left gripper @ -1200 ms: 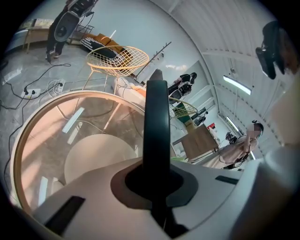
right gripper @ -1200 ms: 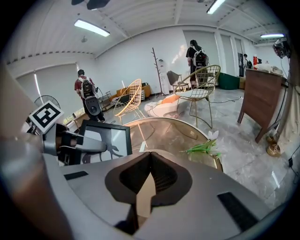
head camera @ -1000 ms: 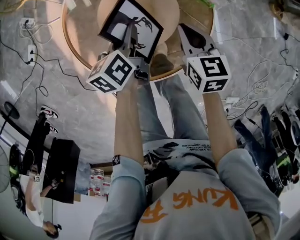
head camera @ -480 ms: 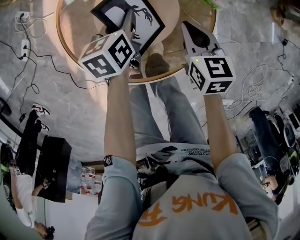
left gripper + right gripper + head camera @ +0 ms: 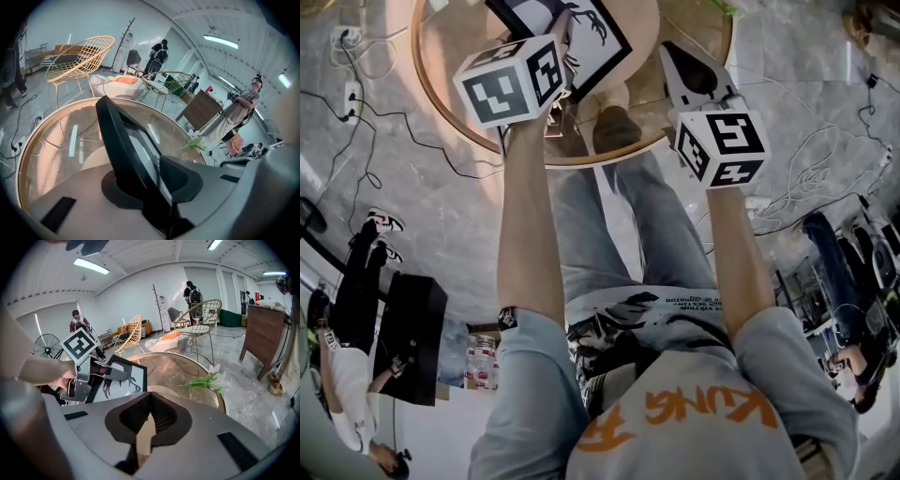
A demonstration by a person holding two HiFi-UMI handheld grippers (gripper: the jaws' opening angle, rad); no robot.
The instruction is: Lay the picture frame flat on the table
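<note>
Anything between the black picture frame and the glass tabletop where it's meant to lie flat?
Nothing visible. The black picture frame sits between the opening jaws of the left gripper, over bare glass of the round gold-rimmed table. A green-stemmed white flower lies near the far rim, apart from it.

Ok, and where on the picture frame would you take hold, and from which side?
By the thin black border of the picture frame, at the edge nearest the person, coming in edge-on from that side with one jaw on each face. The frame looks tilted, not flat on the table, so that edge is free. The left gripper is there, jaws opening round the border.
</note>
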